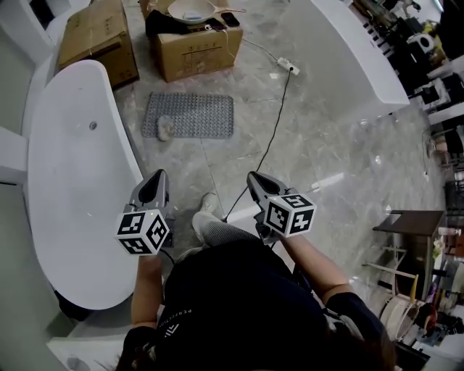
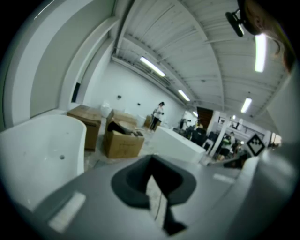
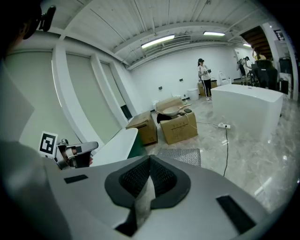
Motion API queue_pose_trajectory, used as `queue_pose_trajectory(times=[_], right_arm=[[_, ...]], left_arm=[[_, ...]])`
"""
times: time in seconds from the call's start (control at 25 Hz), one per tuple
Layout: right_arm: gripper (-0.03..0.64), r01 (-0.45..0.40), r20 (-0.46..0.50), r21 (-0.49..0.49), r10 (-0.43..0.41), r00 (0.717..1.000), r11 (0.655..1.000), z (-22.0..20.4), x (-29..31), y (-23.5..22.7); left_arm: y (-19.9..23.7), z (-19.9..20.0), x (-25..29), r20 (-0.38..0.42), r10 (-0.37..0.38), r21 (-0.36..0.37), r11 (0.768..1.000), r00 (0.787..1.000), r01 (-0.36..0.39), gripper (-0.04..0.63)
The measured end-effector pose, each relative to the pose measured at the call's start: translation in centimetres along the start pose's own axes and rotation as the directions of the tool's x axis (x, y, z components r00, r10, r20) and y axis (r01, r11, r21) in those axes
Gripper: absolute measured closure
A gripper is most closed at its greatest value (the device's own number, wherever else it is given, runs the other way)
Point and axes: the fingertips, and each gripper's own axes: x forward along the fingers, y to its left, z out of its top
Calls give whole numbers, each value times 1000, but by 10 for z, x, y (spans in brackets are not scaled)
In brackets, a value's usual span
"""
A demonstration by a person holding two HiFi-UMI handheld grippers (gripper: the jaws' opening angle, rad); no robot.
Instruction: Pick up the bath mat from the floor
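Bath mat (image 1: 190, 114) lying flat on the floor (image 1: 326, 145) — untouched.
Left gripper (image 1: 155, 180) and right gripper (image 1: 256, 180) are hovering well apart from it, jaws together and empty; the mat is lying beside the bathtub (image 1: 72, 181).

Mat (image 1: 190, 114): one, far centre.
Boxes: two, far left (image 1: 96, 38), far centre (image 1: 194, 51).
Tub (image 1: 76, 188): one, left.
Bowl (image 1: 192, 10): one, on centre box.
Power strip (image 1: 287, 67): one, far right.
Grippers: two, near: left gripper (image 1: 157, 176), right gripper (image 1: 254, 177).
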Motion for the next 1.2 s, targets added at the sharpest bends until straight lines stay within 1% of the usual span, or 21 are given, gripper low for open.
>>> queue_pose_trajectory(times=[0.16,0.36,0.56,0.72,0.84,1.0,1.12,1.2], right_arm=[[618,-16,-18,-6,16,1000,1000,26,37,-8],[618,-59,-47,-5,58,997,998,53,78,-7],[618,-81,-50,-6,80,996,997,77,111,-14],[618,-96,-47,-9,96,994,995,95,126,-19],[618,-98,-46,-22,97,994,995,104,134,-24],[618,-90,-53,-14,89,995,996,108,142,-36],[618,-80,-59,8,81,995,997,112,153,-47],[618,-74,-61,32,76,995,997,115,163,-56]], left_arm=[[13,20,29,-10,5,28,1000,1000,-4,591],[33,47,59,-7,41,21,999,999,-41,591],[46,62,89,-19,31,-5,999,999,-31,591],[53,71,110,-28,25,13,1000,999,-25,589],[53,71,124,-33,21,18,1000,999,-21,591],[51,71,142,-64,20,7,1000,998,-20,591],[50,78,158,-78,2,-7,1000,997,-3,590],[51,84,170,-86,-7,5,1000,996,7,589]])
